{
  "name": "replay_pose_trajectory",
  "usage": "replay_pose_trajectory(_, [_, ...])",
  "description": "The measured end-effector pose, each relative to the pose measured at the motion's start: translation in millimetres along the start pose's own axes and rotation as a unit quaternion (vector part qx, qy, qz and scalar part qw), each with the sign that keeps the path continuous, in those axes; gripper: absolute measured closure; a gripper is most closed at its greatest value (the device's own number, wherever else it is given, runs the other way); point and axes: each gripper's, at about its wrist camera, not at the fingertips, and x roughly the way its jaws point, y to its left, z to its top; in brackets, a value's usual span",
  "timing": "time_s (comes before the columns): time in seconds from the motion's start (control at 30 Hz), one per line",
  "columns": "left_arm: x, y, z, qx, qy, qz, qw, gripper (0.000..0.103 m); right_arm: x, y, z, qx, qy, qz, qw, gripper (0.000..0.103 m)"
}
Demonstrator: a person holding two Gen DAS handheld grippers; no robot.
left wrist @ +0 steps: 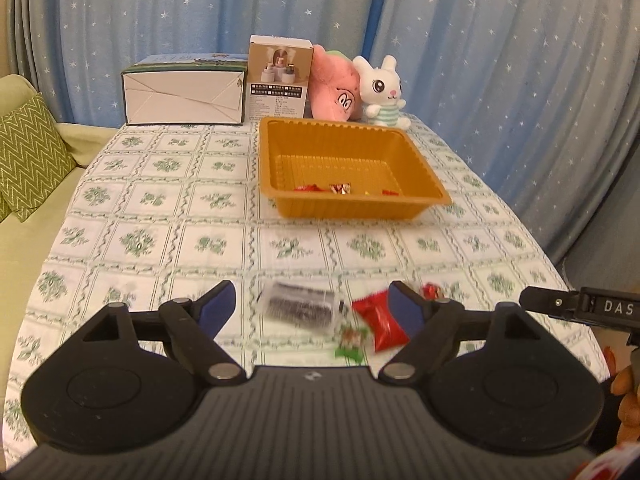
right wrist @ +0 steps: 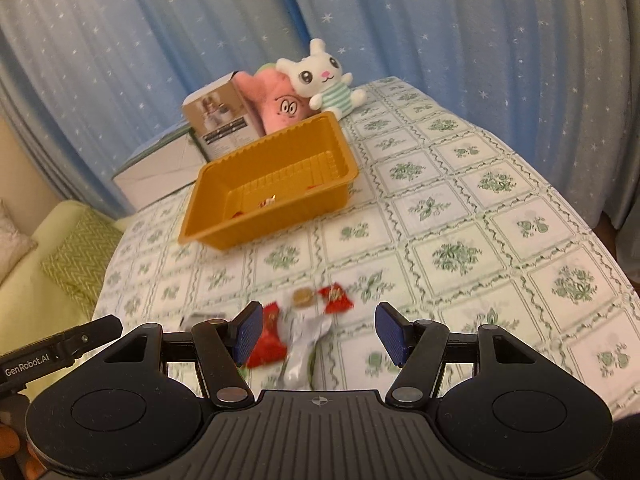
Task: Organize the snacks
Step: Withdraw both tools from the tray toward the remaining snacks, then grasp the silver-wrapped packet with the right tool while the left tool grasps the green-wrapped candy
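Observation:
My left gripper [left wrist: 312,306] hangs open low over the near table edge. Beneath its span lie a clear packet of dark snacks [left wrist: 300,304], a red packet [left wrist: 380,320] by the right finger, a green-white candy [left wrist: 352,340] and a small red candy [left wrist: 432,290]. My right gripper [right wrist: 320,332] is open too, above a silver packet with a round biscuit [right wrist: 304,332], a red packet [right wrist: 266,336] at its left pad and another red packet [right wrist: 335,299] just beyond. The orange tray [left wrist: 348,208] [right wrist: 280,160] stands farther back with several candies inside.
A white box [left wrist: 184,96], a smaller carton [left wrist: 280,80], a pink plush [left wrist: 334,88] and a white bunny plush [left wrist: 382,88] line the table's far edge. A sofa with a green cushion [left wrist: 32,156] is at left. Blue starry curtains hang behind.

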Motion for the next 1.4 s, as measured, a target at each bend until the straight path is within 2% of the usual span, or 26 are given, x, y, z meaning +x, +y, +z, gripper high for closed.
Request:
replay_pose_trajectory(0.37, [-10.7, -2.6, -31.2, 0.013, 0.031, 0.015, 0.9993, 0.020, -9.5, 11.2, -34.9, -0.026, 0.020, -0.009, 0.999, 0.041])
replay_pose_trajectory(0.77, [-8.6, -4.7, -39.7, 0.022, 0.040, 0.019, 0.9988, 0.020, -7.0, 11.7, -41.1, -0.031, 0.027, -0.018, 0.999, 0.041])
replay_pose_trajectory(1.4, [17.2, 7.3, -43.3, 0.017, 0.059, 0.018, 0.9980, 0.020, 37.5, 21.0, -52.6, -0.051, 0.059, -0.022, 0.997, 0.041])
